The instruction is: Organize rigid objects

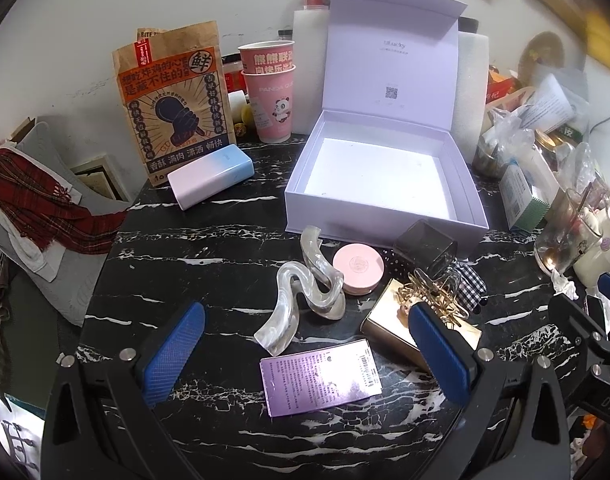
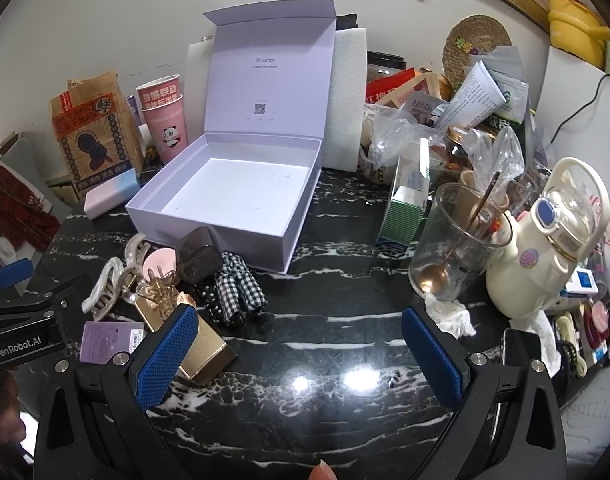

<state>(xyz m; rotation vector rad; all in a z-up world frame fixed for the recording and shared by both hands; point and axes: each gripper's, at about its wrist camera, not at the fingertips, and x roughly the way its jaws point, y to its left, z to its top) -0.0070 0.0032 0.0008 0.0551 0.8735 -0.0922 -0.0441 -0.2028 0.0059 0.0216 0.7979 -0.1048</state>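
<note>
Left gripper [image 1: 305, 344] and right gripper [image 2: 299, 346] both gape wide, holding nothing; the pearly hair claw [image 1: 301, 292], pink compact [image 1: 357, 267], gold box [image 1: 389, 316] and purple card [image 1: 321, 376] lie loose before the lavender gift box [image 1: 385, 184], lid up, empty; sorting looks unstarted.

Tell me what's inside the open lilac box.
Nothing: the lilac box shows only a bare white floor with a few faint specks, and its lid stands open. The strip of floor just behind the near wall is hidden in both views.
</note>
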